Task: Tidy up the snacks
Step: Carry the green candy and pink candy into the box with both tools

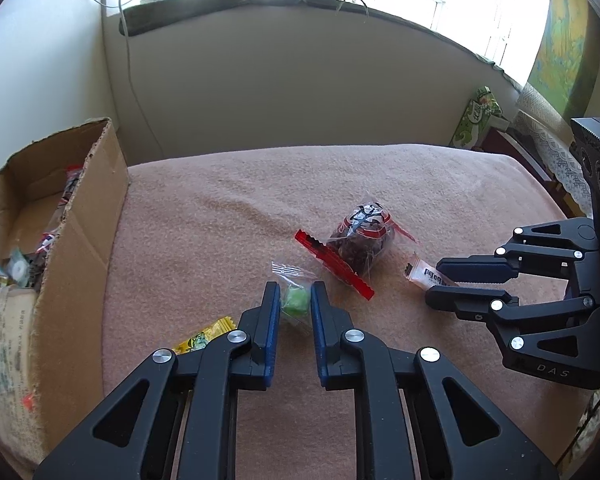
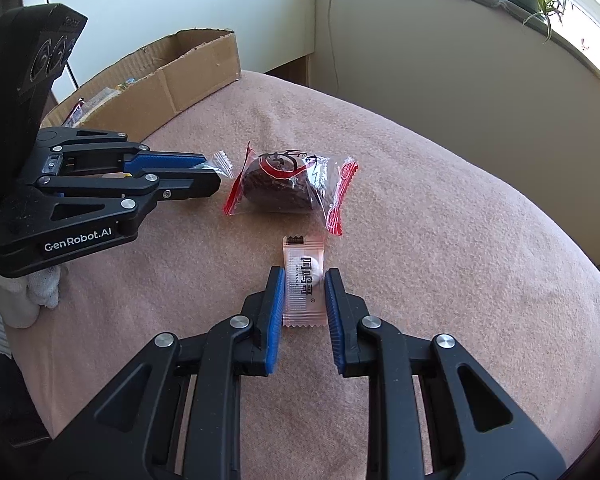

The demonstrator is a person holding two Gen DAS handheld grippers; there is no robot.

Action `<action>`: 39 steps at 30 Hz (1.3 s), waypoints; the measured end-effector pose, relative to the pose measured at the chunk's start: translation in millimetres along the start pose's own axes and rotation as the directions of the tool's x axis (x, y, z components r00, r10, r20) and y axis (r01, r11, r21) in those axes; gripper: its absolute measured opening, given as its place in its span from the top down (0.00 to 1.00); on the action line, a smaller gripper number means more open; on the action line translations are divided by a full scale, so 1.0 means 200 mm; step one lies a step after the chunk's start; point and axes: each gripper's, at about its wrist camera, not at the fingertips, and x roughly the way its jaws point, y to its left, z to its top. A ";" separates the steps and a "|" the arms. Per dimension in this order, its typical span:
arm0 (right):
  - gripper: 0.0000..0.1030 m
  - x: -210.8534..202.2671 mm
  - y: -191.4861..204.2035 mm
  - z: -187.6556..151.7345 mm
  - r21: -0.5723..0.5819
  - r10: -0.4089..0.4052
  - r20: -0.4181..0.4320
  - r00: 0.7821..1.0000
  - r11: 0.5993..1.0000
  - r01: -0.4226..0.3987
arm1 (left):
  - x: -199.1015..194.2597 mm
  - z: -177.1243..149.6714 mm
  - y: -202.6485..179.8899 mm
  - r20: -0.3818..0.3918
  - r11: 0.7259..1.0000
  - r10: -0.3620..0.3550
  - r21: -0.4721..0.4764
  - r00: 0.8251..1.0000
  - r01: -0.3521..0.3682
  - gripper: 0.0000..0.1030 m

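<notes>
Pink terry cloth covers the tabletop (image 1: 220,216) where my snacks lie scattered, and I have a tool working on each side of the pile. My left tool (image 1: 295,300) straddles the green candy (image 1: 296,303) in its clear wrapper; the blue pads sit right at the sweet's flanks, and I judge them pressed onto it, though the crinkled film makes the contact hard to confirm. My right tool (image 2: 304,292) brackets the pale pink sachet (image 2: 303,280) lengthwise, one pad along each long edge. The pads look to be just meeting the wrapper, so I read this as a grip closing on it. I came at both packets low and along the cloth because they lie flat, and flat wrappers can only be pinched from the sides. Between the two tools rests the dark cake in its red-edged bag (image 2: 288,184), untouched and near both. A yellow sweet (image 1: 204,338) lies by my left tool's outer finger, also waiting. The cardboard box (image 1: 80,216) stands open at the left edge of the tabletop with wrapped snacks already inside, so I take it as the place these pieces belong. It is well apart from the right tool, which makes the left the easier carry.
</notes>
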 end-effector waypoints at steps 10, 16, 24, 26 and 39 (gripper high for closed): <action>0.80 -0.17 0.02 0.03 0.011 -0.015 0.071 0.997 1.000 0.014 | -0.18 0.01 0.01 0.079 0.999 -0.030 -0.022 0.996 0.032 0.86; 0.80 -0.27 0.09 0.12 0.007 -0.015 0.130 0.991 1.000 0.014 | -0.33 0.01 0.08 0.138 0.998 -0.029 -0.043 0.990 0.035 0.86; 0.80 -0.34 0.22 0.28 -0.017 0.006 0.197 0.980 1.000 -0.003 | -0.47 0.00 0.22 0.193 0.997 0.002 -0.080 0.981 0.014 0.87; 0.80 -0.33 0.25 0.33 -0.024 0.016 0.208 0.978 1.000 -0.012 | -0.50 0.00 0.26 0.205 0.996 0.013 -0.093 0.979 0.006 0.87; 0.80 -0.20 0.51 0.57 -0.078 0.086 0.229 0.970 0.995 -0.070 | -0.60 0.00 0.55 0.242 0.983 0.088 -0.181 0.966 -0.044 0.87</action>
